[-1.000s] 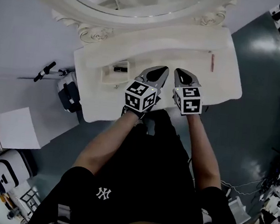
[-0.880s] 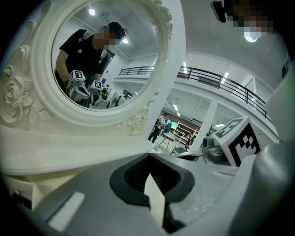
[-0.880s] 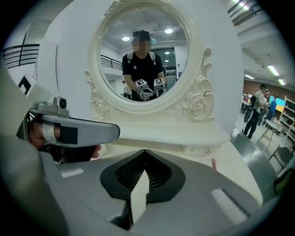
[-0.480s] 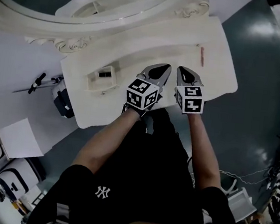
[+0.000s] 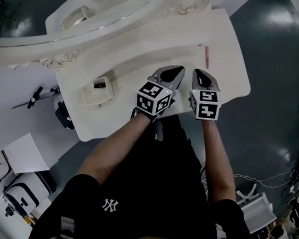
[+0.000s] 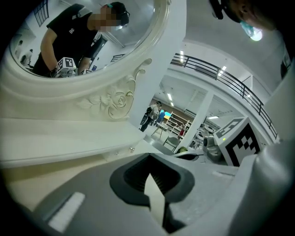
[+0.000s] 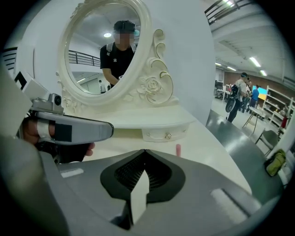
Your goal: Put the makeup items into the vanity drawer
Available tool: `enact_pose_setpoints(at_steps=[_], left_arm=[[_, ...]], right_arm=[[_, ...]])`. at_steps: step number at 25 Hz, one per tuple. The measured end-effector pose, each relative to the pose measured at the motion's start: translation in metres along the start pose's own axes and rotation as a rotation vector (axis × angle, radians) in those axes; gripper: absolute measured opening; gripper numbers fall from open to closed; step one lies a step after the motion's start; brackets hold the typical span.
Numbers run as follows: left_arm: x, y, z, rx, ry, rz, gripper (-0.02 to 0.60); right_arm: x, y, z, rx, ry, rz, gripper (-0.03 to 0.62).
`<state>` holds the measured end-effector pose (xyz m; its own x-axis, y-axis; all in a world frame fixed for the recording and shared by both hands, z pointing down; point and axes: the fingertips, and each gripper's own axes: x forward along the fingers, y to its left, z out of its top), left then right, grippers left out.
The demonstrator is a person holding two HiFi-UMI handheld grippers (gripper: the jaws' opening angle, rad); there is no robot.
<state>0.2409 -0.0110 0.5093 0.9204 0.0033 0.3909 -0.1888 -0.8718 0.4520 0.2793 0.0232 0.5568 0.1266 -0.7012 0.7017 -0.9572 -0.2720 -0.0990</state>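
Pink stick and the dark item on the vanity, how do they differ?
The pink stick lies bare on the tabletop at the right; the dark item sits inside the open drawer at the left. The pink stick is long and thin; the dark item looks short and blocky. Both are small and lie flat.

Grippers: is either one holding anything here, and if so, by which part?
Nothing is held. The left gripper and the right gripper both have their jaws together, empty. The pink makeup stick lies apart on the vanity top.
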Motion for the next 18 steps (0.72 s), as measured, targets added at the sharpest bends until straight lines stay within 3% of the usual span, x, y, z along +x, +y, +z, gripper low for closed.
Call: enact_pose_setpoints(at_steps=[6,18], left_arm=[[0.031,-0.005,-0.006,-0.005,0.035,-0.016,0.0],[0.069,0.004,-0.017,-0.028,0.095,-0.014,0.0]], right_arm=[[0.011,-0.032,-0.011,0.022,0.033,-0.042,0.029],[0.048,-0.083,-0.038,0.068,0.152,-0.115,0.115]])
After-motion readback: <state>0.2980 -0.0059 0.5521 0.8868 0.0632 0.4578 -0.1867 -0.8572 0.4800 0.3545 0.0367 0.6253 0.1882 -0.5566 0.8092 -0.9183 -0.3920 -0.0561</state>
